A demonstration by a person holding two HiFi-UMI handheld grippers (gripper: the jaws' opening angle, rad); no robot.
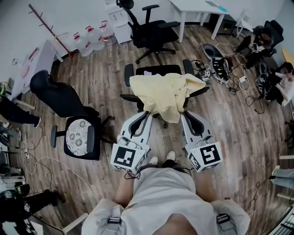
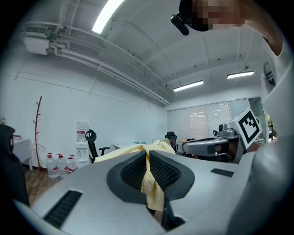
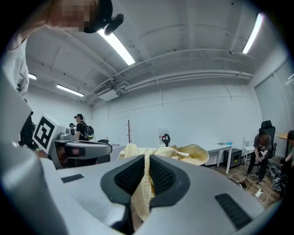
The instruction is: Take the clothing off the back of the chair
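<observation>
Closest to the camera, person's torso and shoes (image 1: pixel 161 159), standing just behind the chair (image 1: pixel 128 74). Marker cubes on both tools are low in the head view, tools reaching forward side by side.

Left tool (image 1: pixel 146 113) is clenched on the near left edge of the yellow clothing (image 1: pixel 165 94). Left gripper view confirms this: left tool (image 2: pixel 148 154) pads are pressed together with a fold of the yellow checked fabric (image 2: pixel 154 183) pinched between them and hanging down out of the jaws. Right tool (image 1: pixel 183 114) is the same on the near right edge. Right gripper view shows right tool (image 3: pixel 147 158) closed on the fabric (image 3: pixel 141 193), cloth trailing below the pads.

Clothing is draped over the chair, covering the backrest and spreading toward the seat, with one bunch lying on the right armrest. It is not off yet.

Step, as I read it: grasp done with both tools, lift-off under way or about to start. Next move likely needs both tools raised together and drawn back toward the person, keeping the clench, so the cloth clears the backrest top. Watch the bunch on the right armrest, possible snag.

Farther out: second office chair (image 1: pixel 78 135) at left, water bottles (image 1: pixel 89 39), white desk (image 1: pixel 197 9), people seated at far right.
</observation>
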